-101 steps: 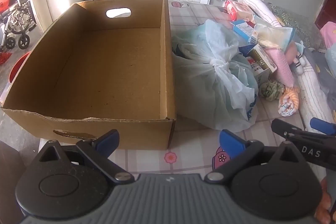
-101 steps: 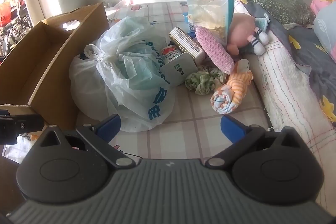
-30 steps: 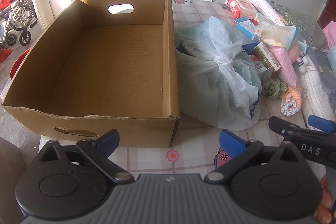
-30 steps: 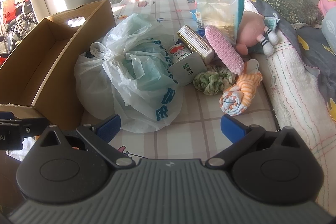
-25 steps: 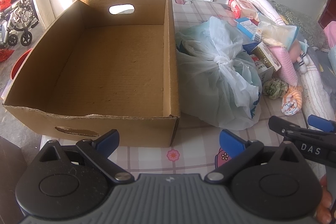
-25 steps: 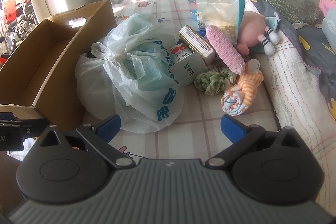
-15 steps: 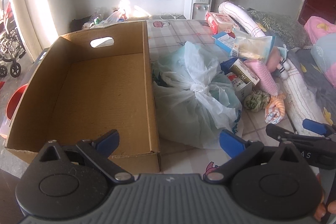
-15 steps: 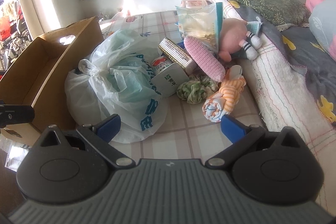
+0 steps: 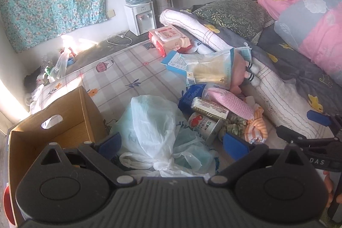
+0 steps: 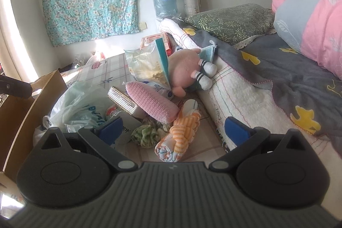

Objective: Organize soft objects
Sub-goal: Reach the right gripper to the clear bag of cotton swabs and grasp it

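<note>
Cardboard box (image 9: 70, 121): brown, open-topped, with a hand slot in its end wall; it sits at the far left of the checked mat (image 9: 128, 69) and nothing shows in the part of its inside that is visible.
Left claw (image 9: 173, 145): held level and low, pointing across the mat toward the bed; its blue-tipped fingers (image 9: 235, 145) stand wide apart with nothing between them, above the knotted bag.
Plastic bag (image 9: 154, 129): pale, translucent, tied in a knot near the camera; it lies just beside the box on its right.
Tin and carton: a round tin (image 9: 203, 123) with a red and green label lies on its side touching the bag, with a gold ribbed carton (image 9: 209, 109) resting over it.
Pink knitted roll (image 10: 151, 104): slanted, propped on the carton, in the middle of the heap.
Green scrunchie (image 10: 147, 134): crumpled on the mat, just beside the striped bundle.
Orange striped cloth (image 10: 181, 131): rolled, lying on the mat against the white quilt edge (image 10: 230, 91).
Pink plush toy (image 10: 186, 69): lies behind the roll, leaning on the quilt, a snack packet (image 10: 147, 67) in front of it.
Right claw (image 10: 173, 131): held level, aimed at the striped cloth and scrunchie; fingers (image 10: 235, 130) spread wide, gripping nothing, and short of the heap.
Person's fingers (image 9: 329, 185): just visible at the right edge behind the right tool.
Bed (image 10: 288, 61): far right, with a grey cover and pink pillows.
</note>
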`<state>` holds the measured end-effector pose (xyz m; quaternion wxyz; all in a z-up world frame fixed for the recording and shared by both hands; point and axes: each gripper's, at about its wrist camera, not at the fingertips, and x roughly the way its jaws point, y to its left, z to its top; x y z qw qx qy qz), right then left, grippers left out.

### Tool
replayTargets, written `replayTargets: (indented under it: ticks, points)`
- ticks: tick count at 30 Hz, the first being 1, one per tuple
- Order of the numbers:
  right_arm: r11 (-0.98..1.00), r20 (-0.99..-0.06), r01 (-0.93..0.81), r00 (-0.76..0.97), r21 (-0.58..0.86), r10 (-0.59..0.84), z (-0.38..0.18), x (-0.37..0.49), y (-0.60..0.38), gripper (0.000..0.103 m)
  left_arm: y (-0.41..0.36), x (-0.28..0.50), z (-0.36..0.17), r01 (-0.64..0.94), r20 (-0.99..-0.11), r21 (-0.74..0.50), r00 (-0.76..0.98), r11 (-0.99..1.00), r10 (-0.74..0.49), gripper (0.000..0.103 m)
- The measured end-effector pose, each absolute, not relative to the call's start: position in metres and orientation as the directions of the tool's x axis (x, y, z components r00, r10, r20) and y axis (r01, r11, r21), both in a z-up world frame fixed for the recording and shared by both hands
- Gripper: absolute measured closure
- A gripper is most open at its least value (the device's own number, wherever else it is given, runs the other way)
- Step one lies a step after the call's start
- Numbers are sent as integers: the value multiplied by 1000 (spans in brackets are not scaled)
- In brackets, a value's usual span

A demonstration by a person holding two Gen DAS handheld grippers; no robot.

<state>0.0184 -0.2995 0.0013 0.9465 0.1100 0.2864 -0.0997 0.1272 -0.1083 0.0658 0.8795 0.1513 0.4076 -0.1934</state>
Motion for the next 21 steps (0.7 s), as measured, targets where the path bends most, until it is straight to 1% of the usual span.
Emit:
replayTargets:
  ticks: [3, 6, 8, 11, 12, 13, 14, 16, 19, 20, 21]
  points:
    - [967, -536, 226, 835, 119, -129, 12, 32, -306, 1, -120, 143, 61, 517, -772, 76, 572, 853, -278, 1]
    - [982, -494, 186, 857, 32, -146, 28, 54, -313, 1, -126, 159, 55, 552, -752, 21, 559, 834, -351, 1]
    - [989, -482, 147, 866, -13, -135, 37, 73, -321, 1, -129, 171, 51, 562, -748, 2, 550, 827, -372, 1]
    - [995, -480, 95, 873, -10, -88, 46, 106, -336, 1, -135, 190, 44, 577, -740, 6, 552, 816, -385, 7]
    - [998, -481, 69, 874, -5, -63, 49, 118, -339, 1, -138, 199, 42, 580, -742, 16, 553, 815, -379, 11]
    - [999, -486, 35, 873, -4, -33, 52, 130, -342, 1, -139, 206, 41, 585, -739, 18, 554, 811, -383, 17]
    - [1000, -489, -12, 872, -4, 8, 54, 142, -342, 1, -140, 213, 38, 587, -738, 20, 555, 809, -384, 20]
    - [994, -505, -108, 859, -16, 86, 58, 165, -337, 2, -140, 225, 34, 573, -747, 19, 553, 819, -369, 31]
    - [971, -544, -219, 828, -96, 133, 54, 196, -315, 4, -133, 248, 27, 533, -778, -42, 514, 845, -363, 42]
    - [962, -560, -245, 817, -123, 137, 51, 205, -306, 5, -130, 255, 24, 517, -787, -63, 501, 853, -362, 43]
    - [955, -577, -260, 806, -141, 134, 48, 215, -300, 10, -126, 260, 22, 502, -794, -79, 491, 861, -359, 48]
